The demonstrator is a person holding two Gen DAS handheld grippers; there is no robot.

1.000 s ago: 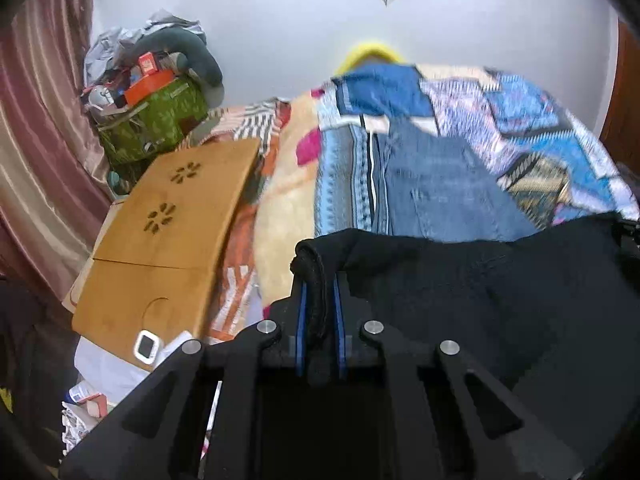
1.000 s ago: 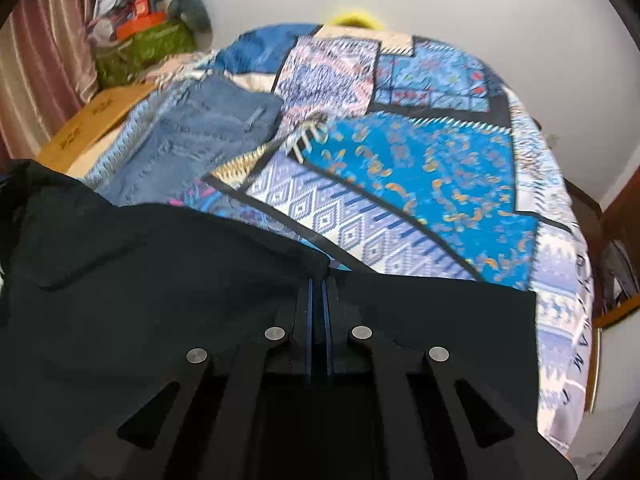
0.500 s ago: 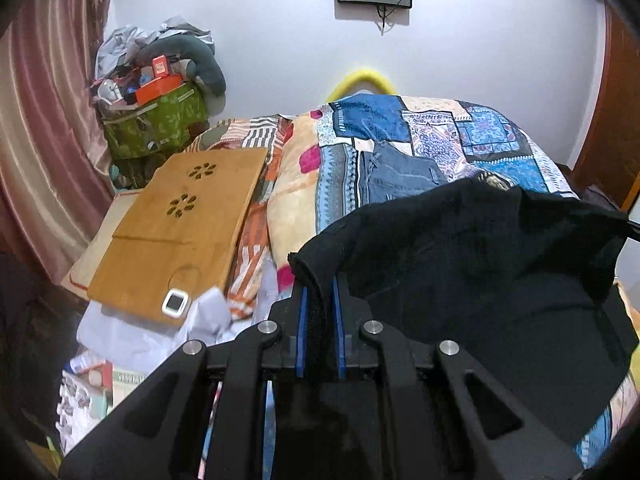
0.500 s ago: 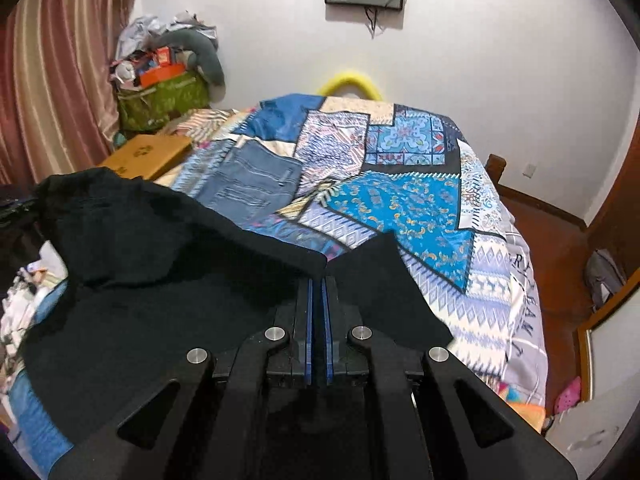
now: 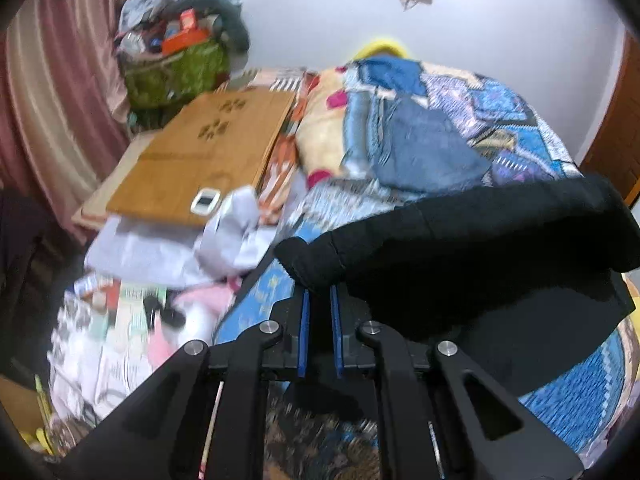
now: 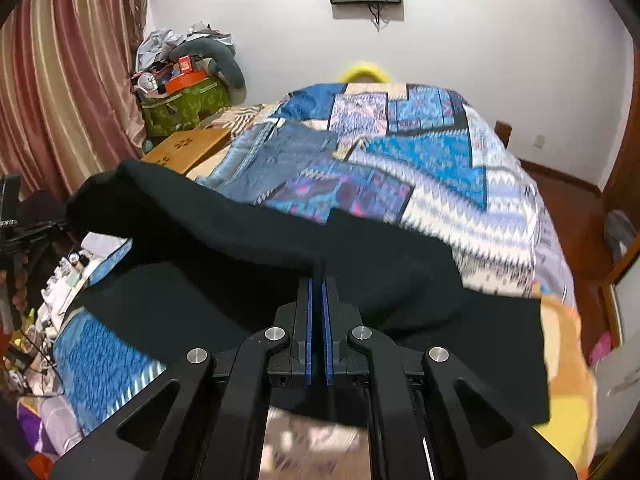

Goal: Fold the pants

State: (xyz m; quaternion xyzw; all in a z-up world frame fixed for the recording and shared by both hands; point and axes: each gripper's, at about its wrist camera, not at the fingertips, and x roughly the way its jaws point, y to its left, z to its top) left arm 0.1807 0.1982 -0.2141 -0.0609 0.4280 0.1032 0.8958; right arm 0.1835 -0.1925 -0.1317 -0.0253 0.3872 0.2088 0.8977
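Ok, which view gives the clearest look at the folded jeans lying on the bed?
The right wrist view: the folded jeans lie fairly sharp on the patchwork bedspread, with seams visible. In the left wrist view the jeans are visible but motion-blurred, their near edge meeting the black pants.

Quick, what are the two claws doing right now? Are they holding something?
Left gripper: shut, pinching an edge of the black pants.
Right gripper: shut, pinching another edge of the same black pants.
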